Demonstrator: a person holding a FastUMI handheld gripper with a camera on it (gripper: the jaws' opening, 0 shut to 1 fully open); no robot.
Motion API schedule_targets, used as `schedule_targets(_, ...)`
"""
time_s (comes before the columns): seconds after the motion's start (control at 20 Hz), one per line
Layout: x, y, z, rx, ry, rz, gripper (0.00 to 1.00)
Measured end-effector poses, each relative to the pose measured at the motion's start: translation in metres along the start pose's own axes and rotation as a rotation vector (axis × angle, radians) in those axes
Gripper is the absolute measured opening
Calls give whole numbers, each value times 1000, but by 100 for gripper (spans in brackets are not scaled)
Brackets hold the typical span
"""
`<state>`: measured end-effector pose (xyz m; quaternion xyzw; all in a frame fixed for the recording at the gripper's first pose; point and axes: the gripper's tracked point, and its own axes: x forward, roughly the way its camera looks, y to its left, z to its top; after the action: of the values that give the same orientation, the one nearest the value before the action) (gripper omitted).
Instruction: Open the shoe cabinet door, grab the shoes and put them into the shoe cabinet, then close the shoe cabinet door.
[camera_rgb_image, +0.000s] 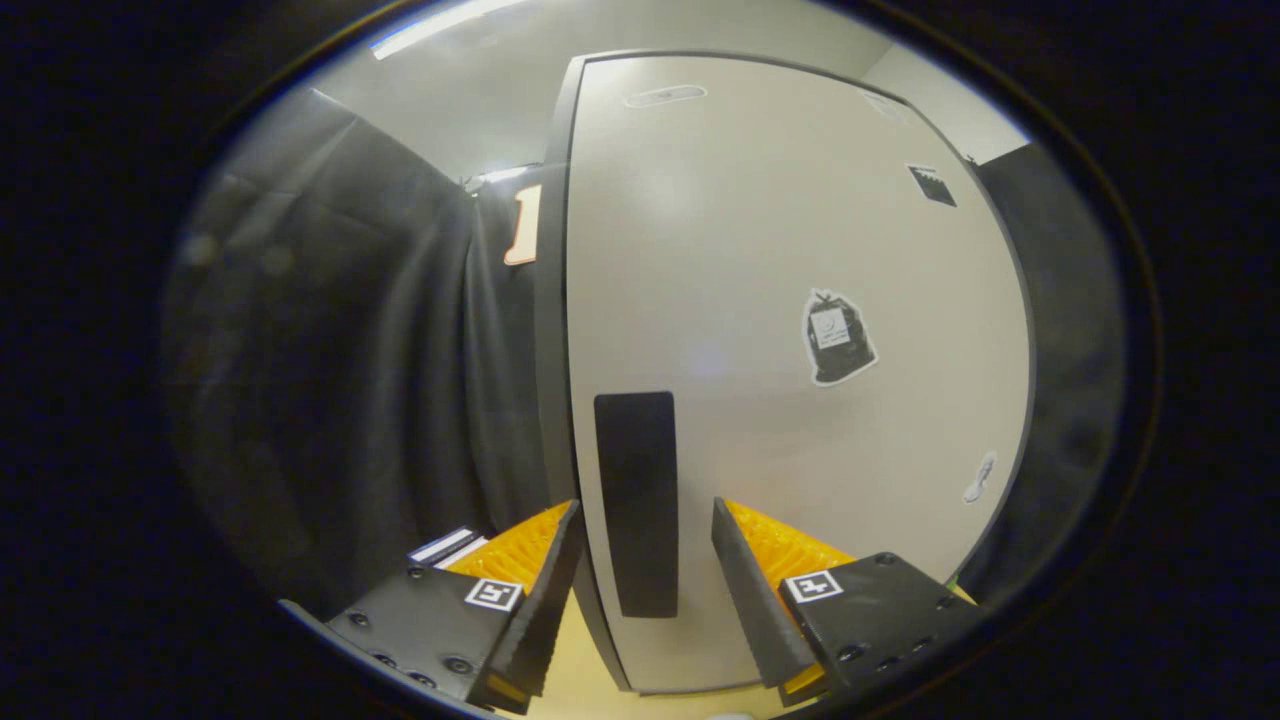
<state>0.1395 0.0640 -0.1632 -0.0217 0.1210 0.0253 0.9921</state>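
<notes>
My gripper (640, 560) is spread wide, its 2 fingers flanking the dark handle (637, 500) on the shoe cabinet door (780, 250) (shut, not yet opened). Risk: closing off-centre, I'd likely slip off that flat handle.

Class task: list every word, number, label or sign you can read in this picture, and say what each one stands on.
No text can be read.
Bin-bag sticker on the cabinet door: small label, too blurred.
Dark sticker near the door's upper corner: too small.
Pale sticker near the door's edge: too small.
Square coded markers on the open gripper, which flanks the door's dark handle: patterns, no words.
</notes>
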Motion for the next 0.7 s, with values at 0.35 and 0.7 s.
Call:
schedule_targets(0.35,4,-3,-2,-23,-17,-27,41)
schedule_targets(0.7,4,-1,-1,23,-39,-22,7)
